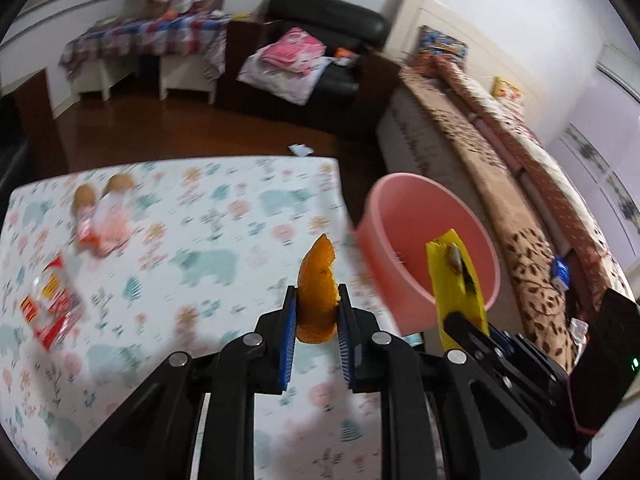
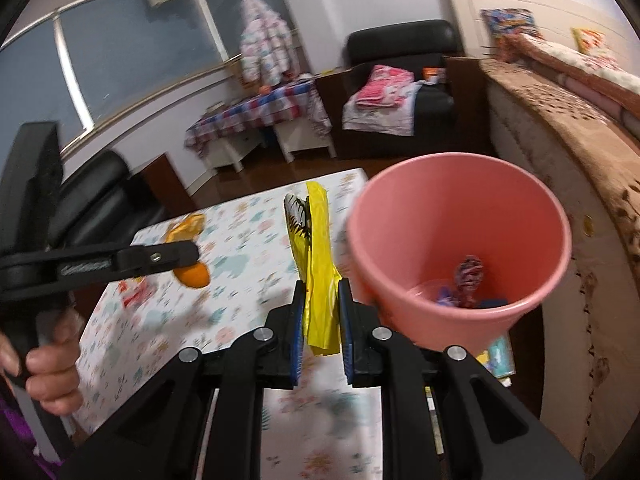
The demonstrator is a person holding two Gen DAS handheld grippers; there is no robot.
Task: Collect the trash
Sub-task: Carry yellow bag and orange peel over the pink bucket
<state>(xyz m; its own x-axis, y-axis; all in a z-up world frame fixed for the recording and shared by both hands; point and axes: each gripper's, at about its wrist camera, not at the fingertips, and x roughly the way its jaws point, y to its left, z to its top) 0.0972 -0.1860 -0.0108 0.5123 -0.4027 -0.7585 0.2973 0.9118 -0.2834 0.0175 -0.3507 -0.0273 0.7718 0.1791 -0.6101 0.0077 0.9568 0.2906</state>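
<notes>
Now we see orange peel (image 1: 318,292), curved, bright, pinched upright in left gripper (image 1: 318,312). Yellow wrapper (image 2: 318,264), crumpled, clamped in right gripper (image 2: 320,312). Pink bin (image 2: 460,240) at two o'clock beyond, scraps inside; floral table (image 1: 200,208) below.

1. The left wrist camera is looking down along its fingers, close over the patterned table (image 1: 240,208).
2. The right wrist camera is facing likewise, nearer the pink bucket (image 2: 460,216).
3. Both are sharing table, bucket, black armchair (image 1: 320,40).

red wrappers (image 1: 52,304) n table print (image 1: 192,240) motion-blurred, labels unreadable; bucket (image 2: 460,240) contents too blurry to id; orange peel (image 2: 192,274) half hidden behind left gripper (image 2: 176,258).
</notes>
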